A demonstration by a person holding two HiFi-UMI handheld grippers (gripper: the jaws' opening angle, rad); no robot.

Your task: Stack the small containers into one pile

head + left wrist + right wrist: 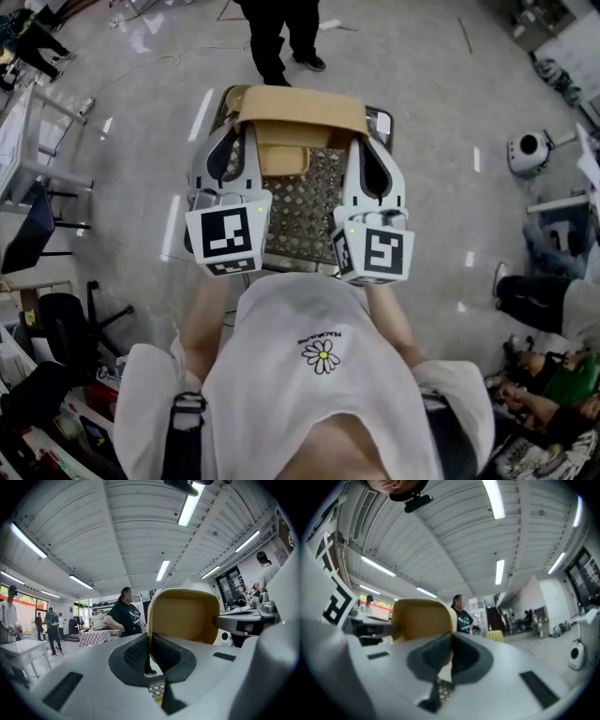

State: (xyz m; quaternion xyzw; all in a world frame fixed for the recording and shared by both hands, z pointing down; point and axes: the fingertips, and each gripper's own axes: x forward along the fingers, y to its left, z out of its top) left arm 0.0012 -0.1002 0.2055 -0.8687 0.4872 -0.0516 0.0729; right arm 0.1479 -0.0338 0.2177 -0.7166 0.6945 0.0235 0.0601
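The left claw (150, 641) was pressed together on the left end wall of a tan rectangular plastic container (300, 114); the wall's pale edge ran straight into the seam between the pads. The right claw (451, 652) pinched the opposite end wall in the same way. The container therefore hung between the two claws, its long axis lying crosswise from one to the other, with neither hand nearer than the other. Both claws pointed roughly level and away from the person.

It sat above the far edge of a desk covered in lattice-patterned cloth (314, 220). A smaller tan block (281, 159) showed just under its left half, on the left claw's side. Whether that was a second container or part of the held one could not be told. If it was the pile, the held container probably had to come down slightly left of centre.
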